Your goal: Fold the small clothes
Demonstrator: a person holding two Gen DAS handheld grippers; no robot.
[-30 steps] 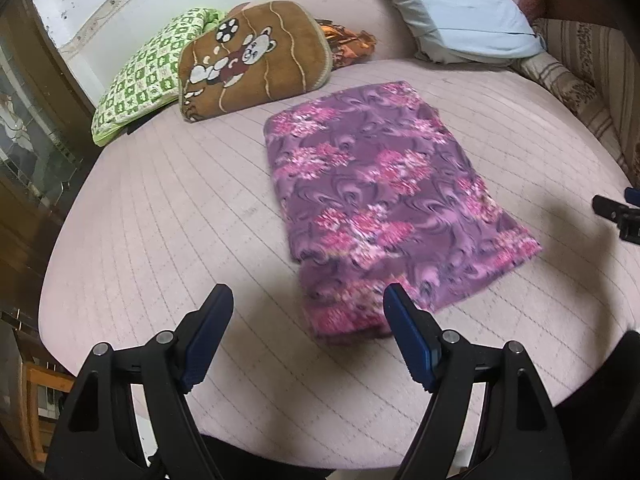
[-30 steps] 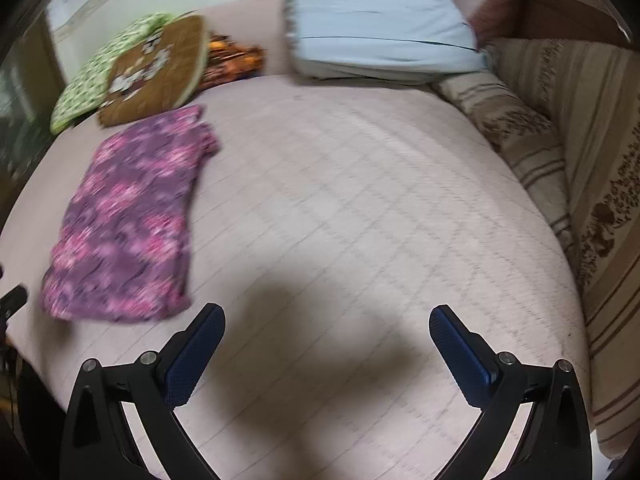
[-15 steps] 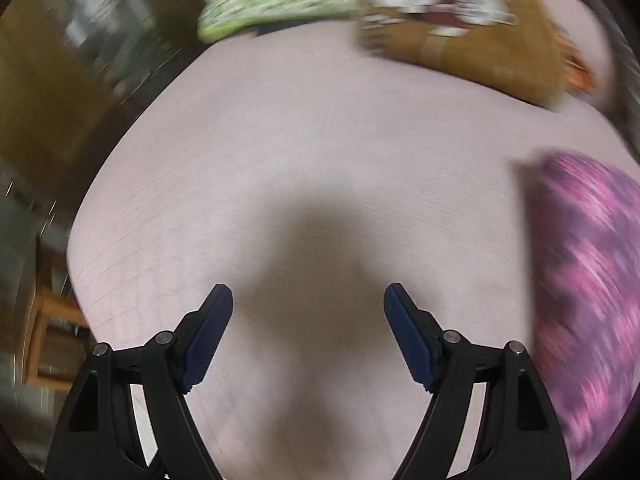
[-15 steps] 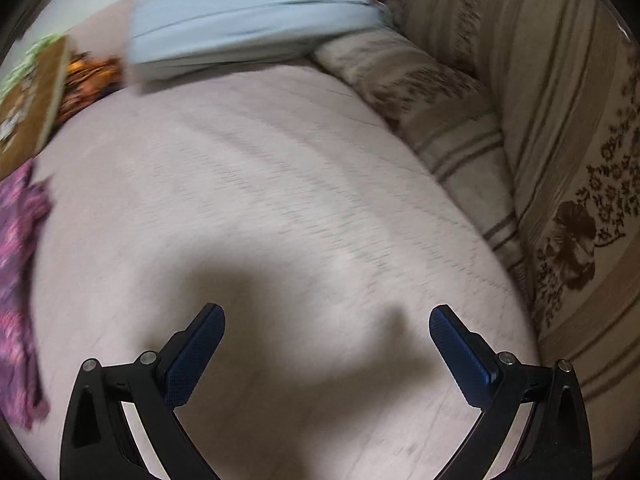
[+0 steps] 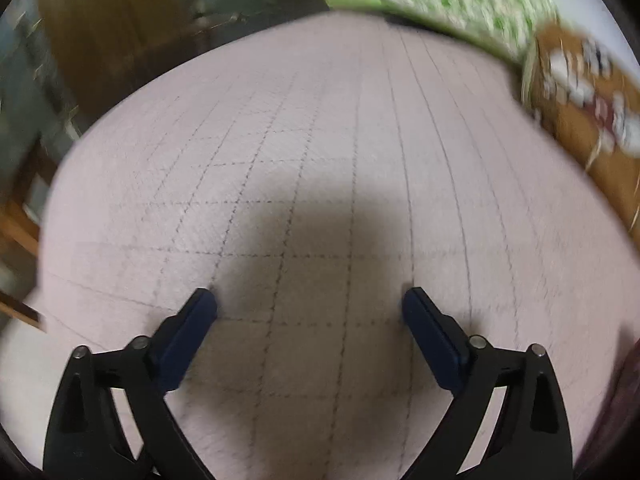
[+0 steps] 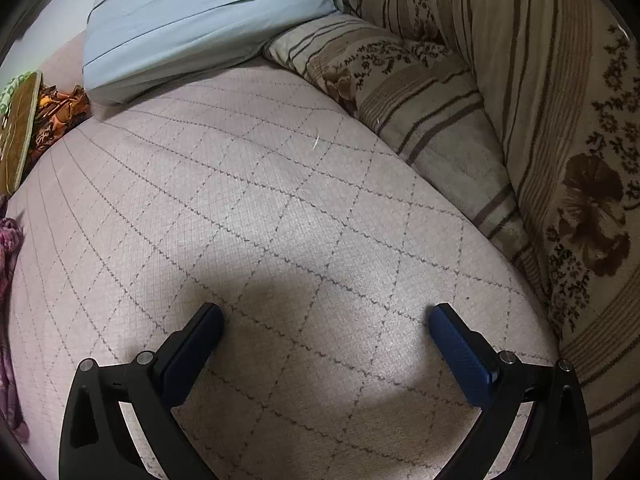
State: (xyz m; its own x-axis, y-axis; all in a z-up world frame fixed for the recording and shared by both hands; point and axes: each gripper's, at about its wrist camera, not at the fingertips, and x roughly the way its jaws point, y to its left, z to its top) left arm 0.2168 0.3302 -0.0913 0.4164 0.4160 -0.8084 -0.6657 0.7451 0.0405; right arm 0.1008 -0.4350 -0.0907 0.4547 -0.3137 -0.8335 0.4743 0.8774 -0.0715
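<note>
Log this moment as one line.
left gripper: open, empty | right gripper: open, empty | purple garment: on pink bedspread, untouched

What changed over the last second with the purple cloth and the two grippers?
Both grippers swung away from the purple cloth: the left gripper turned left and now sees only the bed and cushions; the right gripper turned right, leaving the cloth at its view's left edge. Nothing was gripped. Both stayed open and empty; the cloth lies folded as before.
</note>
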